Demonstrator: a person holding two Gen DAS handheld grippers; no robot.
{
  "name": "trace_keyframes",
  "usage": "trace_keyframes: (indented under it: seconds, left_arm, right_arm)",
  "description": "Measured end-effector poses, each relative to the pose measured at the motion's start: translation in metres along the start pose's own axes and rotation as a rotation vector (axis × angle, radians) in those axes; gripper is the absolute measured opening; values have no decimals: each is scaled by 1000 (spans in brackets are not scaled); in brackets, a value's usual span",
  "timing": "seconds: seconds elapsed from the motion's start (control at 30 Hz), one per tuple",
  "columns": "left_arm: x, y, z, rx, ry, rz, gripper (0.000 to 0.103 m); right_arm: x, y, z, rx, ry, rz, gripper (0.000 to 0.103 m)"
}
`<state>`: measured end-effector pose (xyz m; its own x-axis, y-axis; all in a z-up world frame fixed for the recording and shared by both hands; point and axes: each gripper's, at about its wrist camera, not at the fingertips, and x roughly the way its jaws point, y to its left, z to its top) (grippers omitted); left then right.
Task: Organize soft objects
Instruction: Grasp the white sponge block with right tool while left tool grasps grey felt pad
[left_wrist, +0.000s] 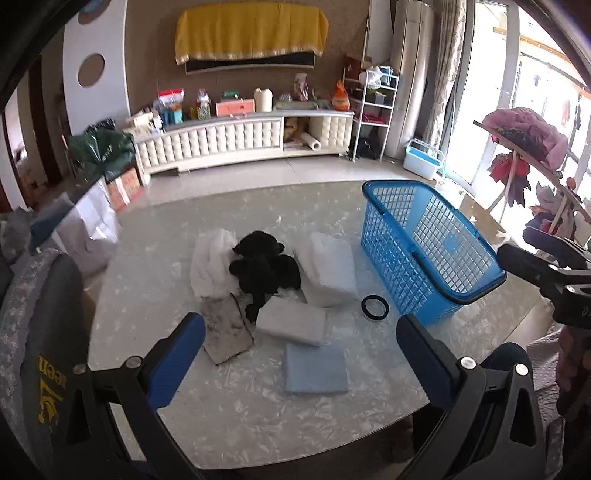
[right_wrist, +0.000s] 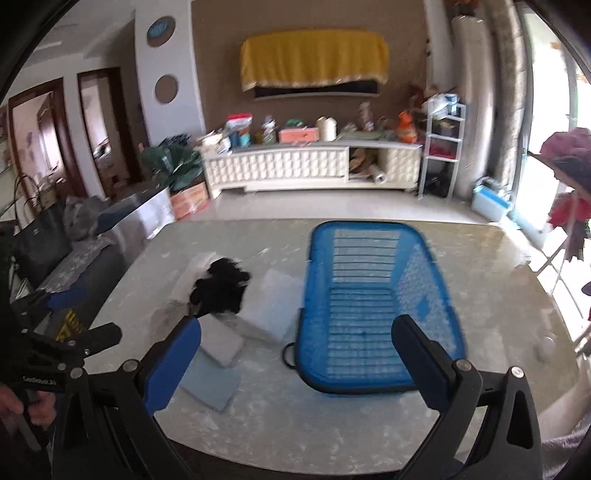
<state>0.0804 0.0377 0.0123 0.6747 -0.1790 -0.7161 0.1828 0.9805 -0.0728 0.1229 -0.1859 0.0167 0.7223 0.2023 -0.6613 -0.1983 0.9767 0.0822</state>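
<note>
two hand-held grippers with blue pads are seen raised over a pale marbled table (left_wrist: 155, 266), the left gripper (left_wrist: 301, 354) with its jaws wide apart and nothing between them, the right gripper (right_wrist: 295, 358) likewise spread and empty above the near end of a blue plastic lattice basket (left_wrist: 439, 258). the soft things are gathered left of the basket and none is yet seen inside it: a folded light-blue cloth (left_wrist: 316, 369) nearest, a folded pale grey cloth (left_wrist: 291, 325) just beyond it, a soiled grey rag (left_wrist: 227, 328) to the left, a crumpled black fabric heap (left_wrist: 264, 267) resting against a bunched white cloth (left_wrist: 212, 264), and a stack of white pads (left_wrist: 330, 271) to the right of the heap. a black rubber ring (left_wrist: 375, 306) lies between the cloths and the basket. the step in hand is judged to be the first pick; the light-blue cloth would best be taken at a folded edge, with one pad slid low so that all layers are pinched and the fold is kept. open table is left near the front edge and at the far side, while the basket's left wall stands near the pile, so lifted cloth should be carried over the rim, not dragged against it. the right view is blurred.
</note>
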Motion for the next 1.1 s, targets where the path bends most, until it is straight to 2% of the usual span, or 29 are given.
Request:
trace_keyframes:
  seconds: [0.17, 0.33, 0.6, 0.7, 0.9, 1.0, 1.1]
  left_arm:
    - [21, 32, 8, -41, 72, 15, 103]
    - [40, 63, 13, -48, 124, 43, 103]
    - [71, 96, 1, -28, 207, 41, 103]
    - [85, 106, -7, -19, 243, 26, 103]
    - [114, 116, -17, 20, 310, 25, 103]
    - [128, 121, -22, 3, 338, 21, 103]
    - [143, 125, -28, -6, 371, 8, 103]
  right_arm:
    - [28, 21, 9, -30, 67, 72, 103]
    - [58, 38, 17, -68, 143, 105, 103]
    - [92, 72, 14, -165, 242, 192, 103]
    - [109, 79, 8, -212, 299, 212, 93]
    - [129, 89, -7, -274, 369, 252, 90]
    - [141, 89, -12, -271, 406, 271, 84]
    - [153, 88, -17, -278, 439, 276, 84]
